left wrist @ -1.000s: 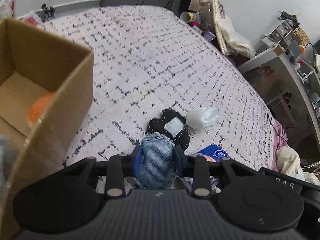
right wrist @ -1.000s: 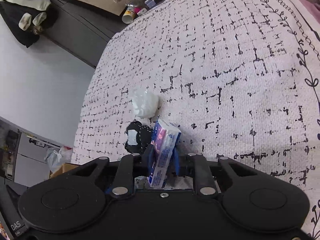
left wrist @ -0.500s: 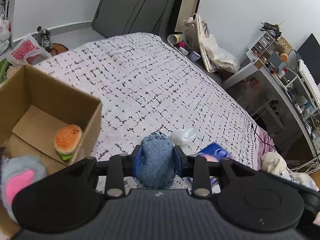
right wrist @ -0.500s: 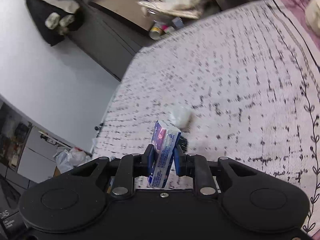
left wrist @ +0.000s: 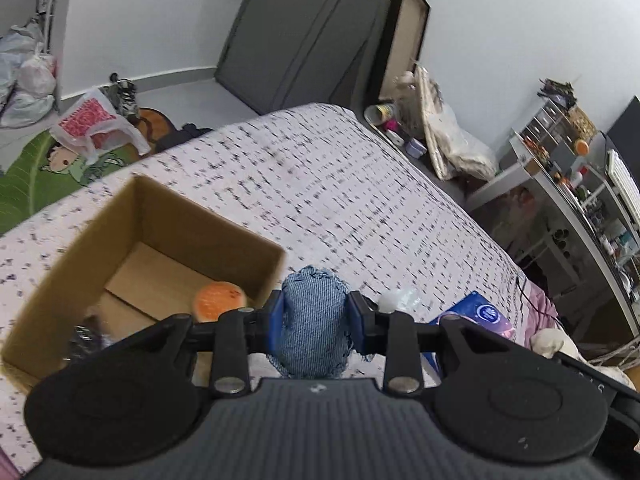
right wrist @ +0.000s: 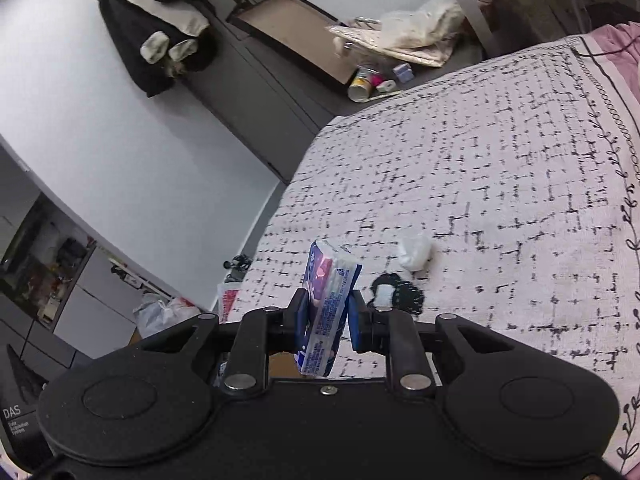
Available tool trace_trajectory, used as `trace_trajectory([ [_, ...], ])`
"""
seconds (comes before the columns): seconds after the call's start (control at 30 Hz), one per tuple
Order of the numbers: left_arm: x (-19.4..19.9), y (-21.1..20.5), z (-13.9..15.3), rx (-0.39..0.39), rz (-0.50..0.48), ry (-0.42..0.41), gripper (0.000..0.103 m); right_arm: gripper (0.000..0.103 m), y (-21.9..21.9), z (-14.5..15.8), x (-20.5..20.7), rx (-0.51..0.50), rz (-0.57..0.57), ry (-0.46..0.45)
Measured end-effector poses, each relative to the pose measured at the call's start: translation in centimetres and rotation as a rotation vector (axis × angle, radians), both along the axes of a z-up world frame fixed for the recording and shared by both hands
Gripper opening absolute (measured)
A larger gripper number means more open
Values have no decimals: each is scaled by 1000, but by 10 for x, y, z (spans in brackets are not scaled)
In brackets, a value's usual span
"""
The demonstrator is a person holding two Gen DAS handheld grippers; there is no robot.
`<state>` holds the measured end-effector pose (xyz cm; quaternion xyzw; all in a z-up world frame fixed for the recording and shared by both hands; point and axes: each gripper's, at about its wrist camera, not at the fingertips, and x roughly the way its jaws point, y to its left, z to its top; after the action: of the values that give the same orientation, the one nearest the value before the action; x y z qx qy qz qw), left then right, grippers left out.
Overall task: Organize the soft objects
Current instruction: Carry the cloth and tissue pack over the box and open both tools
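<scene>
**A:** What is each gripper carrying?

**B:** The left gripper (left wrist: 316, 316) pinches a denim bundle (left wrist: 313, 322), its two blue fingers (left wrist: 275, 318) pressed into the cloth on either side. The right gripper (right wrist: 328, 316) pinches a tissue pack (right wrist: 326, 306) that stands nearly upright between the fingers, its long axis pointing up and away from the camera.

**A:** Where does the bundle need to go?

**B:** Most likely into the box (left wrist: 60, 280), an open cardboard one sitting on the bed (left wrist: 320, 184). It lies to the left of the left fingers and a little ahead, with its near right corner almost touching the left finger in this view. An orange toy (left wrist: 219, 300) already lies inside near that corner.

**A:** Which gripper is closer to the box?

**B:** The left, by my judgement. The right wrist view shows only a sliver of brown low down behind the fingers, which may be the box; I cannot tell.

**A:** Anything left on the bed?

**B:** A black pouch (right wrist: 396, 296) and a white wad (right wrist: 416, 250), close together, just right of the right fingers.
</scene>
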<state>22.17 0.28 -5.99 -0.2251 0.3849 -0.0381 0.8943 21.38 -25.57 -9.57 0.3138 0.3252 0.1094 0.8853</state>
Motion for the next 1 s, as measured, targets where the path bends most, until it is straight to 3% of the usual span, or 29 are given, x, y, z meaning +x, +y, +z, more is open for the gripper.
trace_trajectory([
  [0.47,-11,63,3,9,127,28,33,21,41,13,-6,-22,77,-63],
  [0.77,-3,84,-2,32,151,63,35,21,60,19,-2,-21,113,-82],
  [0.87,0,89,-2,57,158,70,36,21,68,20,-1,-11,135,-87],
  [1.0,3,98,-5,26,158,102,48,21,80,20,1,3,172,-96],
])
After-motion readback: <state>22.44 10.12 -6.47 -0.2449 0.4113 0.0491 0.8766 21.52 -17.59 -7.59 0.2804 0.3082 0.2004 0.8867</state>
